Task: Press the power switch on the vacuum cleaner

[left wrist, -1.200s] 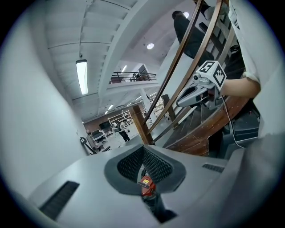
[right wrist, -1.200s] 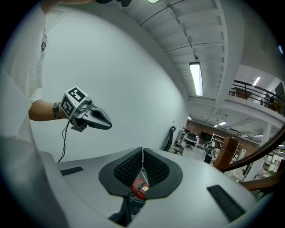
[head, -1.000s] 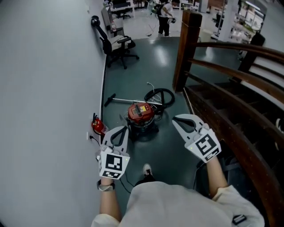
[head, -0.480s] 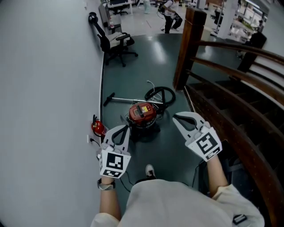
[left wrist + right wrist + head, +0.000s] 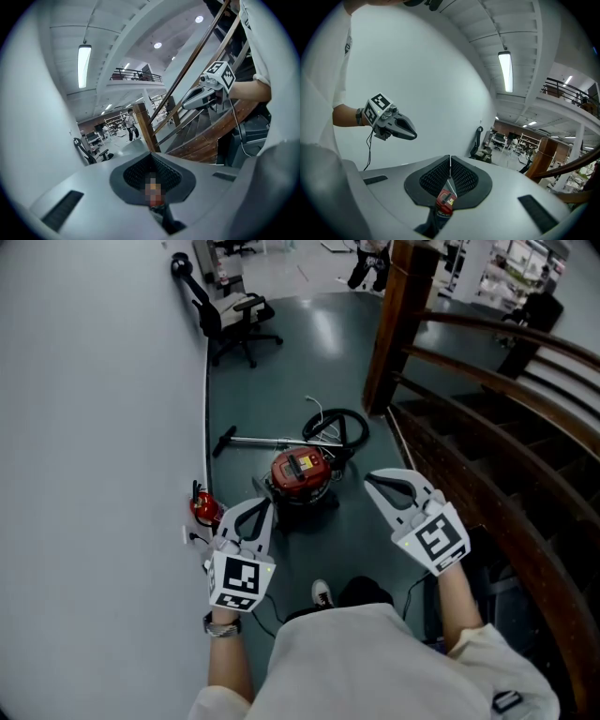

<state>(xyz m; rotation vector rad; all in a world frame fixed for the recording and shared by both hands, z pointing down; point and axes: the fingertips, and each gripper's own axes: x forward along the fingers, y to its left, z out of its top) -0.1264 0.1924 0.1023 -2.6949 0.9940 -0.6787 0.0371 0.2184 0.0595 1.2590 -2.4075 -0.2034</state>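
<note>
Left claw (image 5: 266, 506) and right claw (image 5: 368, 480) had edged closer to the red round canister vacuum cleaner (image 5: 300, 472) on the dark floor (image 5: 291, 371), both clenched shut.

Walls: a plain white wall (image 5: 94, 409) runs along the left side, unmarked.

Floor: the dark green floor (image 5: 281, 371) is smooth and glossy enough to carry a pale reflection of the lighting near its far end.

Furniture: one black-backed office chair (image 5: 230, 320) on a star base stands against the wall. Shelving (image 5: 511, 273) lies beyond, too small to detail.

Structure: a dark wooden staircase (image 5: 469, 465) occupies the right side, its curved handrails (image 5: 487, 338) meeting a square newel post (image 5: 398, 315).

Overhead: the white ceiling carries a fluorescent tube fitting (image 5: 84, 63) and round recessed lights (image 5: 199, 19). A railed upper gallery (image 5: 136, 74) overlooks the hall.
</note>
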